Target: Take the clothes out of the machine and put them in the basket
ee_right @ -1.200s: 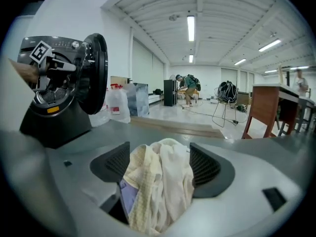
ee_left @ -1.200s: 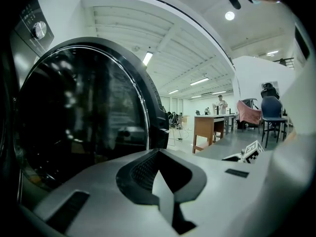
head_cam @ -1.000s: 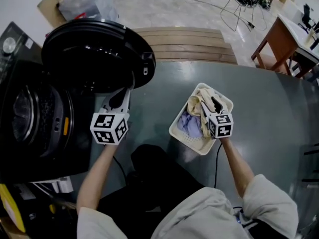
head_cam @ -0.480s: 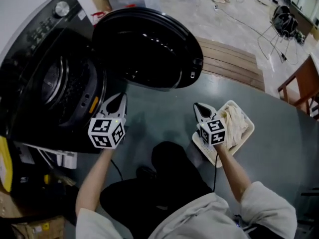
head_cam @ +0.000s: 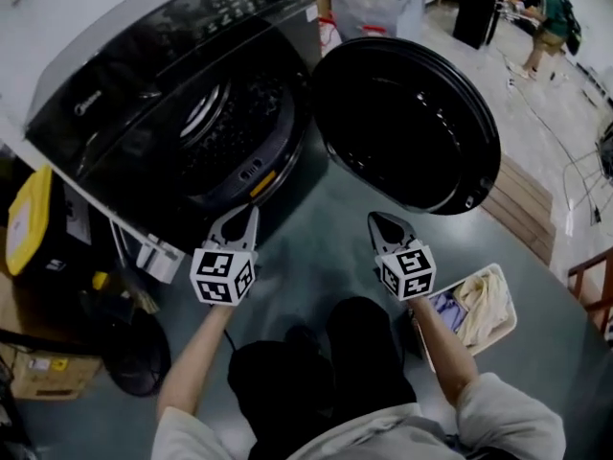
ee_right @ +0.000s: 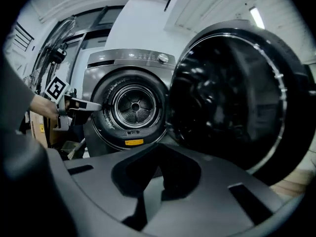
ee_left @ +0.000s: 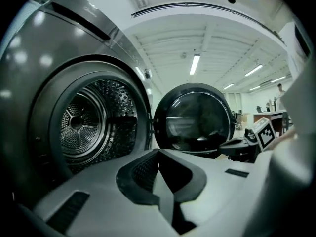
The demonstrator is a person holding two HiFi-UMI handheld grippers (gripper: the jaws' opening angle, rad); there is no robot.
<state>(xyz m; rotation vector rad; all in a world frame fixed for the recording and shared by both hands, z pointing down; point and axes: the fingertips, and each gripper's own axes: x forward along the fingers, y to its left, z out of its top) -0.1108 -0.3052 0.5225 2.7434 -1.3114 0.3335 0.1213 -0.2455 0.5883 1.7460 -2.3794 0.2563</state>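
The black front-loading machine (head_cam: 144, 75) stands open at the upper left, its round door (head_cam: 407, 123) swung out to the right. No clothes show in its steel drum (ee_left: 79, 125), which the right gripper view also shows (ee_right: 134, 105). My left gripper (head_cam: 247, 214) is shut and empty, hanging just in front of the drum opening. My right gripper (head_cam: 381, 220) is shut with nothing in it, below the door. The white basket (head_cam: 508, 300) sits on the floor at lower right, behind my right hand, holding cream clothes (head_cam: 479, 300) and a bluish piece.
A yellow container (head_cam: 29, 218) and a cardboard box (head_cam: 43, 372) lie left of the machine. Wooden steps (head_cam: 527, 204) run beyond the door. A plastic-lined bin (head_cam: 369, 3) and a person (head_cam: 551, 17) are at the back.
Both grippers swung left, away from the basket, to face the machine. The right gripper was over the clothes in the basket and now hangs shut and empty before the door.
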